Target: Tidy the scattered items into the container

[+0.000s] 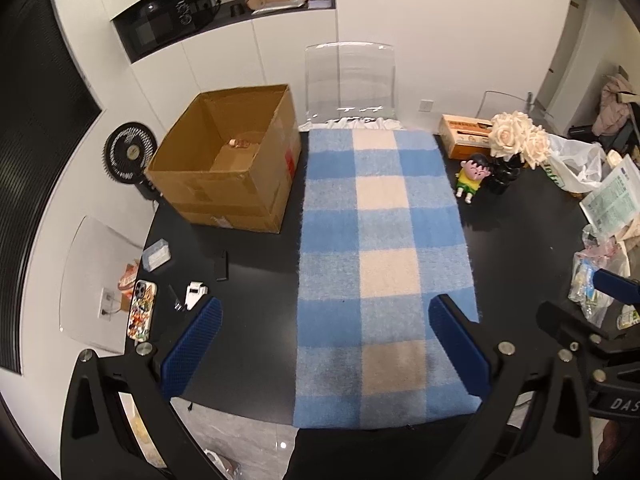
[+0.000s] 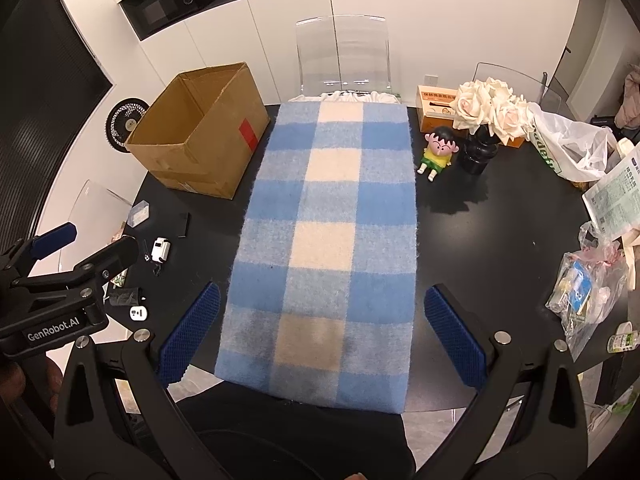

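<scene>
**Both grippers spread wide over the checked cloth**

On my left wrist view, the left gripper [image 1: 325,344] hangs above the near end of the blue-and-cream cloth [image 1: 384,248], fingers wide apart, holding nothing. The cardboard box [image 1: 224,176] stands open on the black table [image 1: 520,220], just left of the cloth, with a small item [image 1: 239,143] on its floor. A phone [image 1: 141,310] and a white clip [image 1: 195,294] lie near the table's left edge.

On my right wrist view, the right gripper [image 2: 322,334] is likewise spread wide and empty above the cloth [image 2: 332,240]. The cartoon figure [image 2: 437,152] sits right of the cloth, beside a black vase [image 2: 478,156] of roses.
</scene>
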### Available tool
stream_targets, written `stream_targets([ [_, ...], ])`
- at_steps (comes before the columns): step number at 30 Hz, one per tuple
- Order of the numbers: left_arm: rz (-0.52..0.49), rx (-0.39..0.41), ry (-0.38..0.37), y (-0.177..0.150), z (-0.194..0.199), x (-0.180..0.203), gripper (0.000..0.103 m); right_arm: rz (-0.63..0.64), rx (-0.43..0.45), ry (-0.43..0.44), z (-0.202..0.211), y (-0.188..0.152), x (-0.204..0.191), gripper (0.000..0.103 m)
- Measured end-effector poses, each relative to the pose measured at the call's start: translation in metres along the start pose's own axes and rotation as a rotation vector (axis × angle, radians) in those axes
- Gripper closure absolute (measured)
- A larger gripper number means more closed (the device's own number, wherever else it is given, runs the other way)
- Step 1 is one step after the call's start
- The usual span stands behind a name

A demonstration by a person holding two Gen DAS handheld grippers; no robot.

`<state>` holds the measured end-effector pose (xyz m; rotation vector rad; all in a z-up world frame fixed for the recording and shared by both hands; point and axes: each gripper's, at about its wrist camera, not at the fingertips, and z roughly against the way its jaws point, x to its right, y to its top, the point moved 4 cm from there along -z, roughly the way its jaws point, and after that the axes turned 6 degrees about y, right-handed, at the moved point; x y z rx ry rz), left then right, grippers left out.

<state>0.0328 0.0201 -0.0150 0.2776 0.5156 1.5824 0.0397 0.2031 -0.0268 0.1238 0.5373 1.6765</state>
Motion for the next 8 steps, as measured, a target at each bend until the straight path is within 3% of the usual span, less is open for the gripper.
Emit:
stream_targets([
  [2,0.007,0.012,-0.038,0.0003,0.0028,-0.0001,0.0,-0.001,-0.001,-0.002,-0.0002,-0.0004,0.0005,0.0],
  [8,0.03,0.007,-0.031,0.0018,0.0033,-0.0068,0.0,-0.011,-0.002,0.0,-0.0011,-0.0023,0.0023,0.0],
])
